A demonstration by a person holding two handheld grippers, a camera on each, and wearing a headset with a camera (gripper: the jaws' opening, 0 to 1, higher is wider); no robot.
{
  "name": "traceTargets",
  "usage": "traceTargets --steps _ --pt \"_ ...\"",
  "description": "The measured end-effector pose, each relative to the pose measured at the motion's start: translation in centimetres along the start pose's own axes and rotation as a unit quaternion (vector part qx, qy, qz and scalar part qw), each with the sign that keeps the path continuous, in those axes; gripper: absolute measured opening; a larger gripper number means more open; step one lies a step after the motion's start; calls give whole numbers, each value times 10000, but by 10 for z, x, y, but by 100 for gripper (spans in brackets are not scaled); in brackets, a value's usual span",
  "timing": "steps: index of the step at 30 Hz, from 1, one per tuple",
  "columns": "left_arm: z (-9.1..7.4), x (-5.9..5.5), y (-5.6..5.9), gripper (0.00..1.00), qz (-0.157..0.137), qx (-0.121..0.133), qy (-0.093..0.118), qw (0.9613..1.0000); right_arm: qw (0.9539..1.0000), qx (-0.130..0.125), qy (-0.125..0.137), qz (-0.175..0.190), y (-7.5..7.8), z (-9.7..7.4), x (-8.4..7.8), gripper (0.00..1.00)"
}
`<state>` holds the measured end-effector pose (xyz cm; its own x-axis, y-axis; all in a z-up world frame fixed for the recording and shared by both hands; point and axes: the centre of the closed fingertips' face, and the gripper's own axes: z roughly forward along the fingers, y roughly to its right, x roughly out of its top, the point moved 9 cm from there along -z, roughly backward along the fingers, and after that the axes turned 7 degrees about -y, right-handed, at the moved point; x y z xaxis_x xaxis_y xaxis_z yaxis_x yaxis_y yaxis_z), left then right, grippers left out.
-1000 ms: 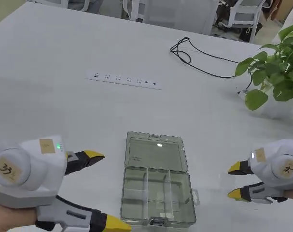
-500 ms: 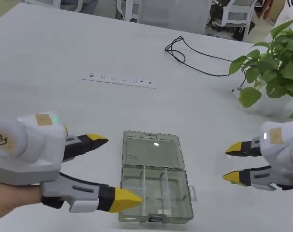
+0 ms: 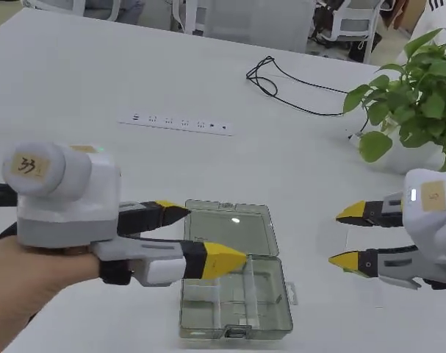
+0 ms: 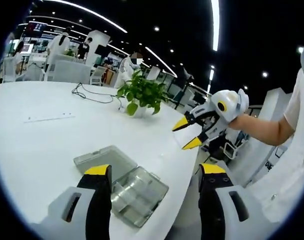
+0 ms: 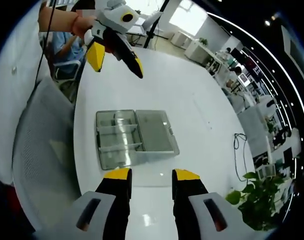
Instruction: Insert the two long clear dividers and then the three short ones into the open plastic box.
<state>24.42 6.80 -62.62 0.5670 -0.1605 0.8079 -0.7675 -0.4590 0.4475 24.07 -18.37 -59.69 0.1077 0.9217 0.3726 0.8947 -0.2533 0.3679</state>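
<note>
The clear plastic box (image 3: 197, 312) lies open on the white table (image 3: 134, 73), its lid (image 3: 234, 228) folded flat on the far side. Clear dividers (image 3: 250, 283) stand in its base, also seen in the right gripper view (image 5: 116, 137) and the left gripper view (image 4: 134, 192). My left gripper (image 3: 208, 235) hovers open over the box's left half, jaws wide apart. My right gripper (image 3: 345, 237) is open to the right of the box, jaws a smaller way apart, with nothing I can make out between them. A small clear piece (image 3: 291, 294) lies against the box's right side.
A white power strip (image 3: 180, 123) lies across the table beyond the box, with a black cable (image 3: 281, 81) behind it. A potted green plant (image 3: 410, 110) stands at the right. Office chairs (image 3: 351, 26) stand past the far edge.
My left gripper has risen and swung right, from beside the box to over its left half. My right gripper has moved up and a little left. The box has stayed put.
</note>
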Motion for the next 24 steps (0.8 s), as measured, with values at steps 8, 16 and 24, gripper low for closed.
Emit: traceTargets --steps 8,16,24 --pt "13 8 13 60 -465 -275 11 9985 9999 -121 43 -13 -9 -12 15 33" --pt "26 11 23 47 -878 -505 62 9948 9996 -252 -10 -156 -17 -17 25 33" --pt "38 10 33 41 -1031 -708 -51 9921 9994 -288 35 -172 -23 -21 31 33"
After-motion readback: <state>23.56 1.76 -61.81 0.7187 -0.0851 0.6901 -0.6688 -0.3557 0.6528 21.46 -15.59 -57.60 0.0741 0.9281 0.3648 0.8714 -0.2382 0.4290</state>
